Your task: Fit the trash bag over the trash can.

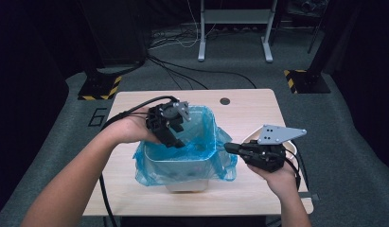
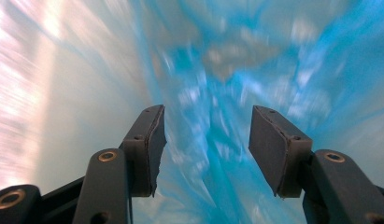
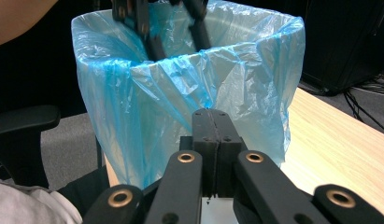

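A white bin (image 1: 185,186) lined with a blue plastic bag (image 1: 207,117) stands in the middle of the wooden table (image 1: 135,101). My left gripper (image 1: 179,141) reaches down inside the bin from its left rim. It is open, with blurred blue bag film (image 2: 217,56) ahead and nothing between its pads (image 2: 269,144). My right gripper (image 1: 228,147) is level at the bin's right side and shut, its tips (image 3: 211,114) against the bag's hanging overhang (image 3: 147,107). I cannot tell whether any film is nipped. The left gripper's jaws dip into the bag's mouth in the right gripper view.
A white rounded dish (image 1: 250,137) lies on the table under my right hand. A round cable hole (image 1: 225,100) sits near the far edge. A chair armrest (image 3: 21,119) is beside the table. Stand legs (image 1: 201,47) and cables are on the floor beyond.
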A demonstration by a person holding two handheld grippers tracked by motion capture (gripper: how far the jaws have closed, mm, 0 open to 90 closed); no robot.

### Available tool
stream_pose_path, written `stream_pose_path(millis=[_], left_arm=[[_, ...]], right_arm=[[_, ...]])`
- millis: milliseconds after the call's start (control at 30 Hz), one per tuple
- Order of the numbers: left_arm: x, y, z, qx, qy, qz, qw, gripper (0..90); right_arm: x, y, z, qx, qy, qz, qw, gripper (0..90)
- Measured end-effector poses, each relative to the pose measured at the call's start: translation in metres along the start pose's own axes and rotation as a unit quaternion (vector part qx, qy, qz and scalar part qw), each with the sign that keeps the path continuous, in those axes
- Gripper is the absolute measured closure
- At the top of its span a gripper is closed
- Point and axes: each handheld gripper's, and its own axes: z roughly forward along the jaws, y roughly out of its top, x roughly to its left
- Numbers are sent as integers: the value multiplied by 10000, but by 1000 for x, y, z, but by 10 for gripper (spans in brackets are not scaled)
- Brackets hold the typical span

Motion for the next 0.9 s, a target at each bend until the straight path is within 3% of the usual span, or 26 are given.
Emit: stream_pose_path(millis=[100,167,233,433,633,900], left_arm=[[1,11,-6,-400,167,-42,9991,441],[2,18,-5,-552,162,-32,9983,441],[1,24,1,-549,122,13,9984,440],[3,35,32,-185,-175,30,9997,442],[5,34,65,324,-232,73,9992,446],[11,33,80,607,-187,-76,9980,438]], right_arm=[[0,0,0,3,11,8,10000,900],[0,0,1,14,22,15,10000,900],[0,0,1,17,27,5,10000,900],[0,-1,-1,0,36,22,10000,900],[0,-1,-1,-1,50,23,10000,900],[0,-1,-1,-7,69,17,10000,900]])
